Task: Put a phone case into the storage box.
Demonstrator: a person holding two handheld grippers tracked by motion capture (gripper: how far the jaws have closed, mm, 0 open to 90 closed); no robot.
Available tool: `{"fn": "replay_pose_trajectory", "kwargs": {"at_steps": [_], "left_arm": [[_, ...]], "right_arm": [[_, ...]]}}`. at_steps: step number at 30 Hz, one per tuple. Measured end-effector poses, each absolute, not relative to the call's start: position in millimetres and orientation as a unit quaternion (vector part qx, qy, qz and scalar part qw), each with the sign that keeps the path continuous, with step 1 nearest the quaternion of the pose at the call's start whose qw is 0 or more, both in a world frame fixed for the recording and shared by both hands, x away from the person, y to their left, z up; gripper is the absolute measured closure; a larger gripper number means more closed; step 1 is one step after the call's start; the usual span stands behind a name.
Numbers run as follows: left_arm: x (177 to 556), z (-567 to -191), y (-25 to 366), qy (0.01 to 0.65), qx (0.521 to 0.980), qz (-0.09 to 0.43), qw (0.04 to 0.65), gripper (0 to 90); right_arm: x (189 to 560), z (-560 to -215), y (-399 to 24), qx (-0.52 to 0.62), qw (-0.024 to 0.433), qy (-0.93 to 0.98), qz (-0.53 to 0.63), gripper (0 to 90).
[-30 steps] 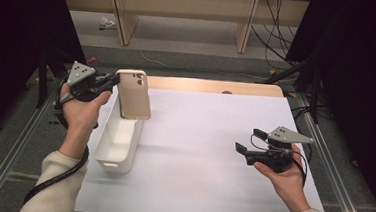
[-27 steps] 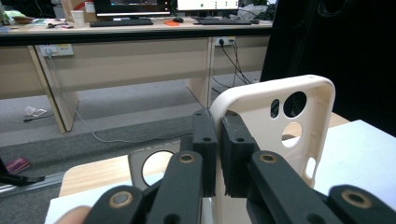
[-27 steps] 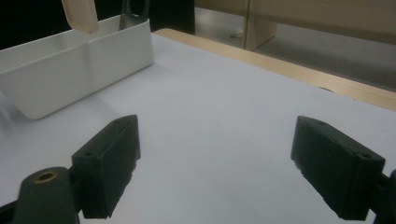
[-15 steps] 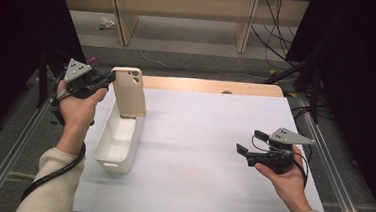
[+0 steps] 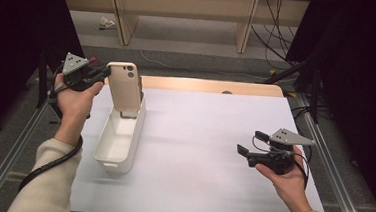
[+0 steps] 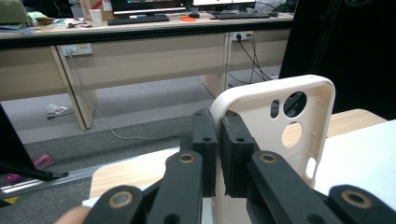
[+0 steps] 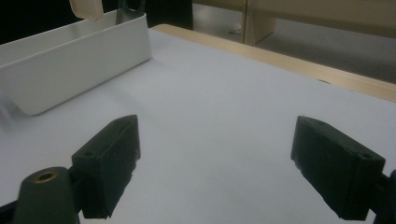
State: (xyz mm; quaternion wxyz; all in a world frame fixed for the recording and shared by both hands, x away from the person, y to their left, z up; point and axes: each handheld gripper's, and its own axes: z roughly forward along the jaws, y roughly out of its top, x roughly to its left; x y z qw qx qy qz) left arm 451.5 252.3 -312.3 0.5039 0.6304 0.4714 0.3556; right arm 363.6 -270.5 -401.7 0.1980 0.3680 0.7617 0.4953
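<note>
Item 1: phone case (image 5: 124, 86), beige, smooth matt shell with rounded corners and raised rim; round and slot-shaped camera cut-outs near one end. Held upright above the far end of the bin, its long edge clamped in the left hand-held gripper (image 5: 104, 73). The left gripper view shows the hollow inner face of the case (image 6: 275, 140), with the two black jaws pinched narrowly on its rim, one pad inside and one outside.

Item 2: bin (image 5: 118, 141), white, long and narrow, open-topped, smooth plastic walls with rounded corners. It stands on the left part of the worktop (image 5: 208, 152), lengthwise away from the person. A small dark object lies at its far end, partly hidden by the case; what it is cannot be told. The right gripper view shows the bin's outer wall (image 7: 74, 65) from low and side-on.

Item 3: right hand-held gripper (image 5: 248, 151), black, with a grey three-cornered plate on top, held low over the worktop's right side, well apart from bin and case. Its jaws stand wide with nothing between them; bare white surface shows between the pads (image 7: 109, 161).

Item 4: worktop, white sheet over a pale wood board, matt and flat. Beyond it, grey floor, wooden desk legs and loose cables (image 5: 275, 47).
</note>
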Motion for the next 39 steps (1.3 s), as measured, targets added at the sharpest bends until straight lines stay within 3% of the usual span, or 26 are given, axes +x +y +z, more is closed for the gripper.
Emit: {"fn": "replay_pose_trajectory", "kwargs": {"at_steps": [39], "left_arm": [[484.5, -345.1, 249.5, 0.491, 0.645, 0.371, 0.453, 85.1]], "right_arm": [[363.8, -402.5, -271.0, 0.37, 0.195, 0.761, 0.496, 16.6]]}}
